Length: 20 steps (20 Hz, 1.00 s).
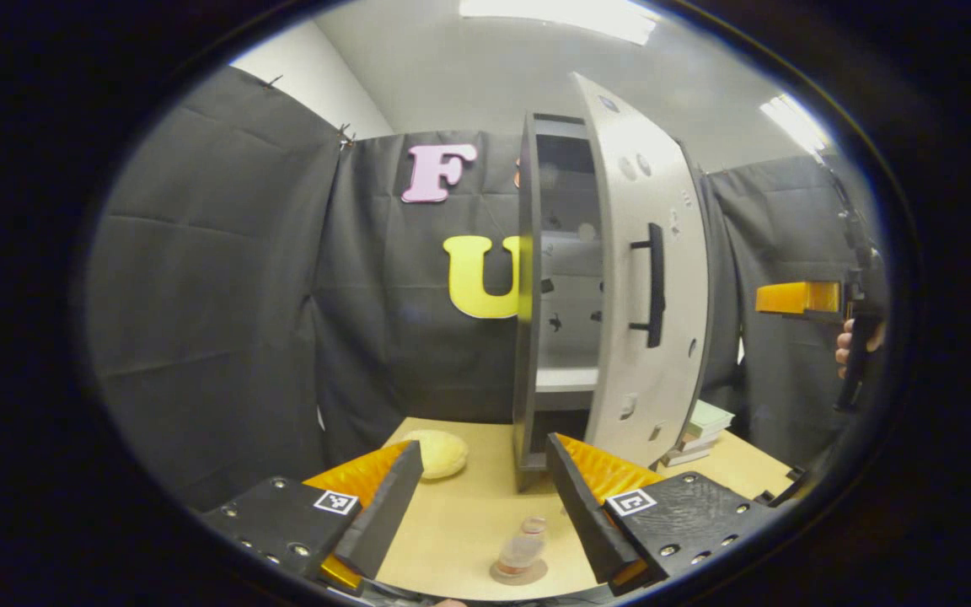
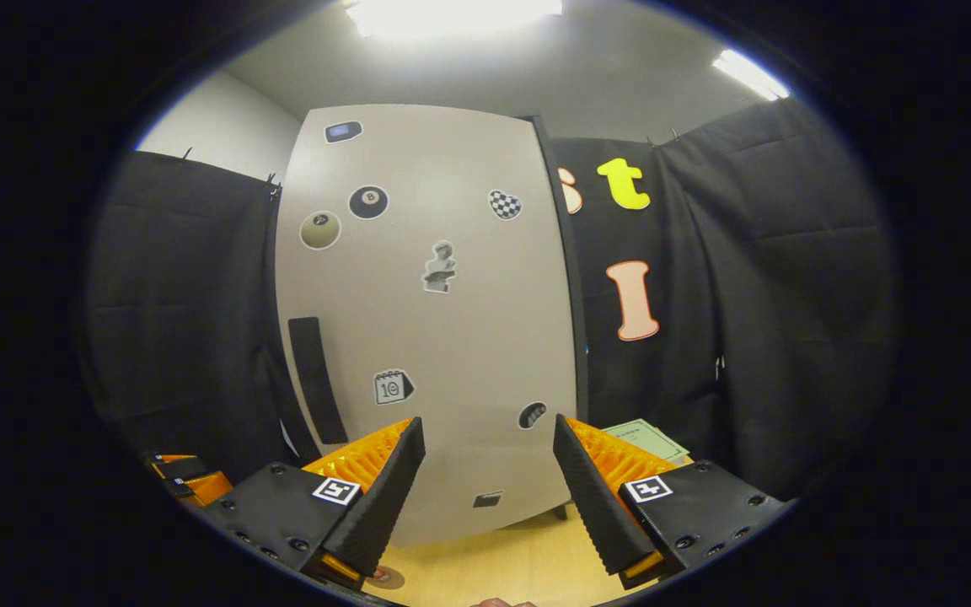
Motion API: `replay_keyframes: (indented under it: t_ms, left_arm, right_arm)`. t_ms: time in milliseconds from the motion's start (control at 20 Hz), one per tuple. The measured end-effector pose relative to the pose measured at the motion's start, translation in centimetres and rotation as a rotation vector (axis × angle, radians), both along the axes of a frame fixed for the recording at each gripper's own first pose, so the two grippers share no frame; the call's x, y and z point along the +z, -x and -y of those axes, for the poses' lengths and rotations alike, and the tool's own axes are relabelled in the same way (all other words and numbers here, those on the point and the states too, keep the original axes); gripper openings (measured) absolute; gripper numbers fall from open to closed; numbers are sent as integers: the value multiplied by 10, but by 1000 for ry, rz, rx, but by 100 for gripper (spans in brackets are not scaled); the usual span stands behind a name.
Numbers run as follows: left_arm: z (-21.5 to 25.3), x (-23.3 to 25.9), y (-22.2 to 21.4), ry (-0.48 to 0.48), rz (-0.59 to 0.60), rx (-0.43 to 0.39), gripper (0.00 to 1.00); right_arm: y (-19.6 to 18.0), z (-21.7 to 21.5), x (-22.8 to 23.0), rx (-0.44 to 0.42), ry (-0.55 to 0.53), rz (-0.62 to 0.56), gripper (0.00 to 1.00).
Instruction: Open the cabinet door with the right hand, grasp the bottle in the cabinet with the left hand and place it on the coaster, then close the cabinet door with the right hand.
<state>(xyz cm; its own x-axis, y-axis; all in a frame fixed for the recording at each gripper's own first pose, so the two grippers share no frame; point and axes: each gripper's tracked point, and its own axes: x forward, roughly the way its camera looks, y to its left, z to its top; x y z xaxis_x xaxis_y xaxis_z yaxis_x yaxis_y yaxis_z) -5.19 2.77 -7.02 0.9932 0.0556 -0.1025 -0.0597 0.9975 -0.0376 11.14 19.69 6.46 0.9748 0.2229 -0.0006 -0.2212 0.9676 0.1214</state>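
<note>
The left gripper (image 1: 485, 497) is wide open with nothing in it, the bottle (image 1: 523, 548) stands on its coaster (image 1: 518, 572), and the open right gripper (image 2: 490, 485) has 1 job left: shut the half-open cabinet door (image 2: 426, 312).

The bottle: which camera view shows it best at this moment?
The left gripper view shows it best: the bottle stands upright on the coaster on the table, between the fingers of the open left claw. In the right gripper view a round disc at the bottom edge may be the coaster.
</note>
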Motion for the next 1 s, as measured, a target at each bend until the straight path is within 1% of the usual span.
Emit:
replay_keyframes:
  t_ms: [50, 100, 150, 250, 350, 500, 750, 1000]
  left_arm:
    - [8, 1, -3, 11, 5, -6, 91]
    - [18, 4, -6, 24, 11, -12, 89]
    - [29, 9, -9, 38, 21, -23, 89]
    - [48, 24, -15, 54, 43, -33, 89]
    - [63, 37, -20, 51, 56, -28, 89]
    - [82, 49, -24, 38, 73, 2, 88]
    - [109, 51, -25, 32, 71, 66, 88]
    - [115, 51, -19, 41, 53, 110, 88]
  right_arm:
    - [-3, 13, -1, -22, 3, -1, 98]
    - [-5, 24, -3, -40, 4, 1, 98]
    - [-7, 34, -5, -52, 3, 0, 98]
    - [-9, 53, -10, -62, -6, -1, 98]
    - [-12, 67, -15, -52, -15, -7, 98]
    - [-16, 87, -21, -25, -23, -13, 98]
    - [-21, 124, -23, -7, 25, 20, 98]
    - [-23, 138, -29, 20, 24, 2, 98]
